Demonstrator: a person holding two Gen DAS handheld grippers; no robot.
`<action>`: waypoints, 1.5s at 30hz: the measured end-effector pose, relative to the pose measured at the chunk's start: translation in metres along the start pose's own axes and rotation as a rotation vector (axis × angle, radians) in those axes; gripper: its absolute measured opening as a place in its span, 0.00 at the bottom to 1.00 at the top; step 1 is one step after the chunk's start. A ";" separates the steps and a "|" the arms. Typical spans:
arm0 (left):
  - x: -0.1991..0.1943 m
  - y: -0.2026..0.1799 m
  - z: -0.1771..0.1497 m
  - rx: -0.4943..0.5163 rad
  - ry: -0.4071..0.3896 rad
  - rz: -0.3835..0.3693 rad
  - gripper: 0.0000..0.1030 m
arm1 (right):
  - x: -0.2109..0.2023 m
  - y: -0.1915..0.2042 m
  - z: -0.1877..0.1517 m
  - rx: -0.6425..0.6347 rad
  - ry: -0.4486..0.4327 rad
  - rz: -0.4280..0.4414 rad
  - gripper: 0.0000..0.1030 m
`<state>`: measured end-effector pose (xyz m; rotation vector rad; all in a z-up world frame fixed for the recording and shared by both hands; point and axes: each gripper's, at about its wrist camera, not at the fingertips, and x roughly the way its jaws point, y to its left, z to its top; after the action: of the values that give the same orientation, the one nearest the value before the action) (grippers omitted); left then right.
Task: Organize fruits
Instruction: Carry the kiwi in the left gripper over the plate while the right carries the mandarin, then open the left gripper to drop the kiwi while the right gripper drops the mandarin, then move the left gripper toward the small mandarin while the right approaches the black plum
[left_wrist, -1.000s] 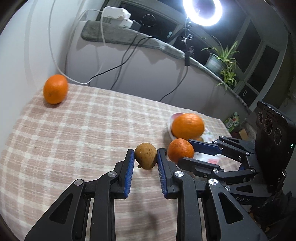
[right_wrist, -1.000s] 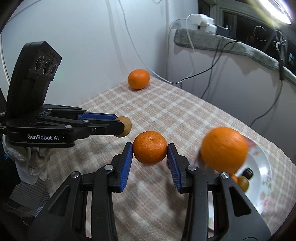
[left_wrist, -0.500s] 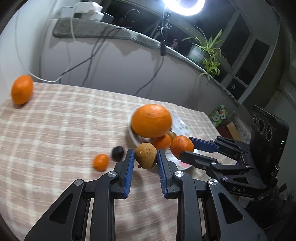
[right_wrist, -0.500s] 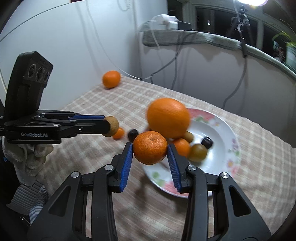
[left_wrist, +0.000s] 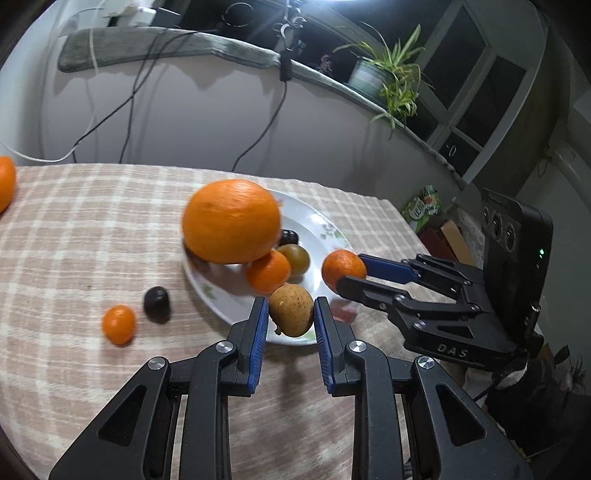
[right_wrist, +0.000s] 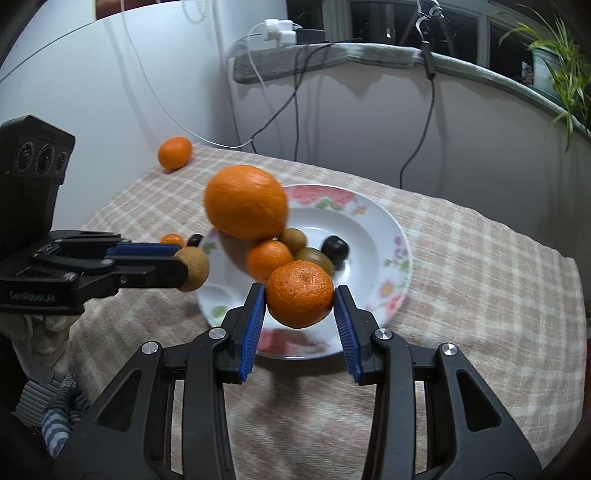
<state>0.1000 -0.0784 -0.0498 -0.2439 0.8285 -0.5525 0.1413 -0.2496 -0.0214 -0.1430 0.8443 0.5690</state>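
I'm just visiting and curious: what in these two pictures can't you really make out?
- Big orange: blurred in both views; its support is unclear.
- Far orange: cut off by the left view's edge.
- Plate: near rim hidden behind the held tangerine, right view.

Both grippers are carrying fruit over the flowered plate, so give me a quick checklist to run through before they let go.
1. Left gripper clamped on the small brown rough-skinned fruit: ok.
2. Right gripper clamped on the orange mandarin: ok.
3. Both fruits over the white flowered plate: mandarin ok; brown fruit sits at the near rim, cannot tell.
4. Bare plate space for landing: ok on the near side.
5. Big orange settled: not ok, blurred at the plate's left rim.
6. Strays on the checked tablecloth: not ok, small orange fruit, dark round fruit, far mandarin.
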 end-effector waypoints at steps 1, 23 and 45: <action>0.003 -0.003 0.000 0.008 0.004 0.003 0.23 | 0.000 -0.003 -0.001 0.005 0.001 -0.005 0.39; 0.029 -0.025 0.003 0.069 0.043 0.044 0.23 | 0.007 -0.022 -0.004 0.030 0.005 -0.017 0.39; 0.019 -0.030 -0.002 0.130 0.016 0.103 0.62 | -0.003 -0.019 -0.001 0.036 -0.023 -0.038 0.74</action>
<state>0.0980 -0.1140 -0.0511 -0.0772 0.8122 -0.5102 0.1491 -0.2668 -0.0217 -0.1190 0.8276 0.5185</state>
